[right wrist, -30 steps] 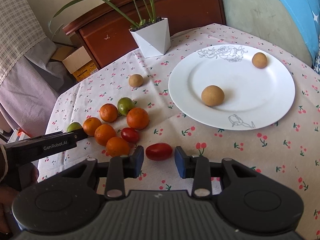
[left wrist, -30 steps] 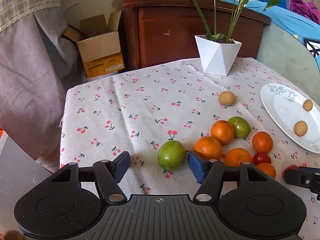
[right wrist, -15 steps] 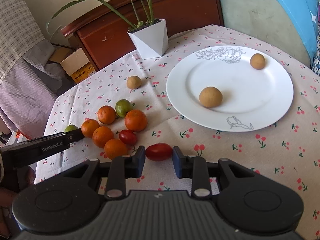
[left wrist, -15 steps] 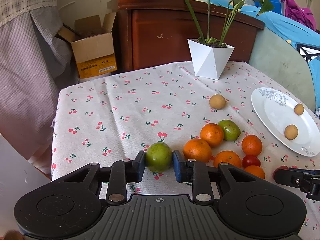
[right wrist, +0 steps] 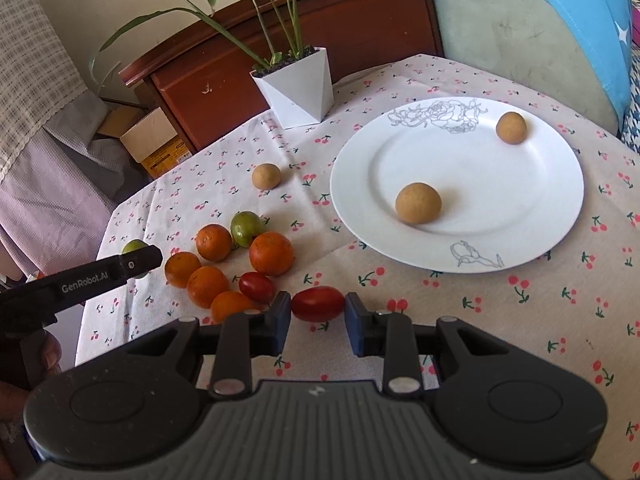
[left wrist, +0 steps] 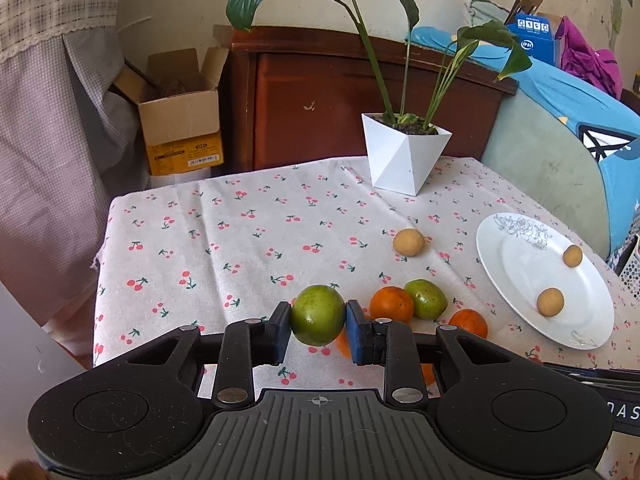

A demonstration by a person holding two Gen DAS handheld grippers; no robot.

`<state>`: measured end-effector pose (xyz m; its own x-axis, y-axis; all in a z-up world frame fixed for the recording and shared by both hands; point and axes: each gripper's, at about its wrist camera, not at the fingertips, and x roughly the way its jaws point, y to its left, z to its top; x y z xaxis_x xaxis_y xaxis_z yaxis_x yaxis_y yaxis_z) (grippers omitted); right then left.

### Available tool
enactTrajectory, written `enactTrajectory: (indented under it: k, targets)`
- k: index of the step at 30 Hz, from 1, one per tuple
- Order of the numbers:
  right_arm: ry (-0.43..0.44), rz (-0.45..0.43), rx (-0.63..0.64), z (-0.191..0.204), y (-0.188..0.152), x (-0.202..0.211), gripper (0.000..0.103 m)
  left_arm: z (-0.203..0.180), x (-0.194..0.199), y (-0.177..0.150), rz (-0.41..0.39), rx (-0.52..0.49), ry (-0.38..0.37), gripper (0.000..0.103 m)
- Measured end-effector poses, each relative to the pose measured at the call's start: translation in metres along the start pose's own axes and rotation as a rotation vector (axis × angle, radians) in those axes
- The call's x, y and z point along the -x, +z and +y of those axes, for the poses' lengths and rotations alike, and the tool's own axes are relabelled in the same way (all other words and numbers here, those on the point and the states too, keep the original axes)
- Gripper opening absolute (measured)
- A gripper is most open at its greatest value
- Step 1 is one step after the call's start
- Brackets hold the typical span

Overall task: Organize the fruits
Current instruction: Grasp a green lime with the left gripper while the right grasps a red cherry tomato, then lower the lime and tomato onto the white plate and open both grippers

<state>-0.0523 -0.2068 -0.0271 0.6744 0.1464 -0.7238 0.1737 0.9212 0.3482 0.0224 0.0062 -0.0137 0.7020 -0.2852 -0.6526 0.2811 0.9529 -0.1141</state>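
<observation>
Left gripper (left wrist: 318, 322): both blue pads pressed flat against the sides of a green fruit (left wrist: 317, 315), clamped and raised off the cloth. Right gripper (right wrist: 317, 317): low over the near table, pads touching both ends of a red tomato (right wrist: 317, 303). Bare fingers (right wrist: 47, 354) at the left edge wrap the left gripper's handle.
</observation>
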Motion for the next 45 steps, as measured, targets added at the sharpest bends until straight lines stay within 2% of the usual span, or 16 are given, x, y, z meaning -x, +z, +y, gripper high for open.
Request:
enactTrajectory:
  k: [11, 21, 26, 35, 45]
  targets:
    - [-0.014, -0.068, -0.064, -0.013, 0.015, 0.016, 0.029, -0.028, 0.002, 0.011, 0.011, 0.043, -0.114, 0.026]
    - [-0.082, -0.175, -0.224, -0.056, 0.043, 0.042, 0.029, -0.081, -0.009, 0.043, 0.031, -0.054, -0.200, 0.026]
    - [-0.113, -0.170, -0.298, -0.073, 0.043, 0.042, 0.029, -0.105, -0.025, 0.049, 0.045, -0.121, -0.238, 0.026]
    - [-0.134, -0.139, -0.341, -0.084, 0.039, 0.034, 0.029, -0.124, -0.052, 0.040, 0.109, -0.112, -0.276, 0.026]
    - [-0.151, -0.146, -0.373, -0.089, 0.037, 0.033, 0.033, -0.124, -0.052, 0.045, 0.091, -0.082, -0.284, 0.028]
